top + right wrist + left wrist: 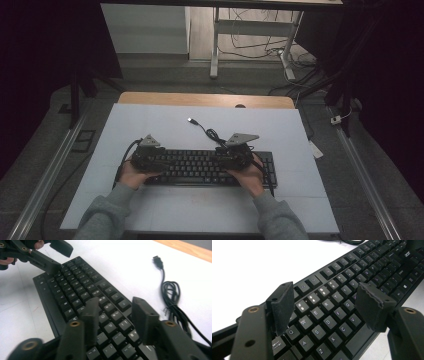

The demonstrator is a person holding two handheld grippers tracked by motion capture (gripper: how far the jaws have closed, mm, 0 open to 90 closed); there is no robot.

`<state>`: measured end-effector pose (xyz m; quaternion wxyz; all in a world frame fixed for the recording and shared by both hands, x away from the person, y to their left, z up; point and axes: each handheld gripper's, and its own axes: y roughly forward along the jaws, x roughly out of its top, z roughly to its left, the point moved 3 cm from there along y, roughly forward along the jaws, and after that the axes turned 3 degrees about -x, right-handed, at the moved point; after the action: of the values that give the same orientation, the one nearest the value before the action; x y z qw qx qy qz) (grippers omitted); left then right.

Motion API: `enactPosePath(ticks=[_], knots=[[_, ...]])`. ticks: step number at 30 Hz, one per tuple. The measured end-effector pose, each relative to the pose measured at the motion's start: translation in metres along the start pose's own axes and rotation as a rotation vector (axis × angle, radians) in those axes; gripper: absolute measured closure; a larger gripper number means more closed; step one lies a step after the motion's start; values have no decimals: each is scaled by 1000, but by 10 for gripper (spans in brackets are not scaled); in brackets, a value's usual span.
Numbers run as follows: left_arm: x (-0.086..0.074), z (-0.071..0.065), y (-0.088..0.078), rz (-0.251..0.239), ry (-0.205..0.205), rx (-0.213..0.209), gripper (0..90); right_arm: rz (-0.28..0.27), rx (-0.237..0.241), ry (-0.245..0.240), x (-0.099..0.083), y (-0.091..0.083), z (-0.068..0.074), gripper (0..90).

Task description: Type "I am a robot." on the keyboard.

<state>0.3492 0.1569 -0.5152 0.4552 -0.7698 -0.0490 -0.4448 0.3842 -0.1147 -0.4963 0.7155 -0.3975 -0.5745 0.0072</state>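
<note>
Keyboard (210, 167) lies flat, long axis left-right, keys up

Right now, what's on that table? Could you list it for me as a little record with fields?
surface: white table top with a wooden strip along the far edge
main item: black keyboard, lying flat, letter keys facing up
its cable: black, coiled on the table behind the keyboard, USB plug lying free, not plugged in
left gripper: jaws open, hovering over the keyboard's left letter keys
right gripper: jaws apart, nothing between them, above the keyboard's right part
hands: one holding each gripper, grey sleeves
</note>
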Motion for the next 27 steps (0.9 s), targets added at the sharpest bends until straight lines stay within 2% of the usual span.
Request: enactPosePath(ticks=[10, 19, 27], knots=[[0, -1, 1, 4, 2, -3, 316, 68, 68, -2, -1, 19, 5, 899], [0, 0, 1, 8, 4, -6, 316, 134, 64, -24, -4, 42, 11, 900], [-1, 0, 1, 16, 13, -6, 315, 153, 51, -10, -9, 47, 8, 900]])
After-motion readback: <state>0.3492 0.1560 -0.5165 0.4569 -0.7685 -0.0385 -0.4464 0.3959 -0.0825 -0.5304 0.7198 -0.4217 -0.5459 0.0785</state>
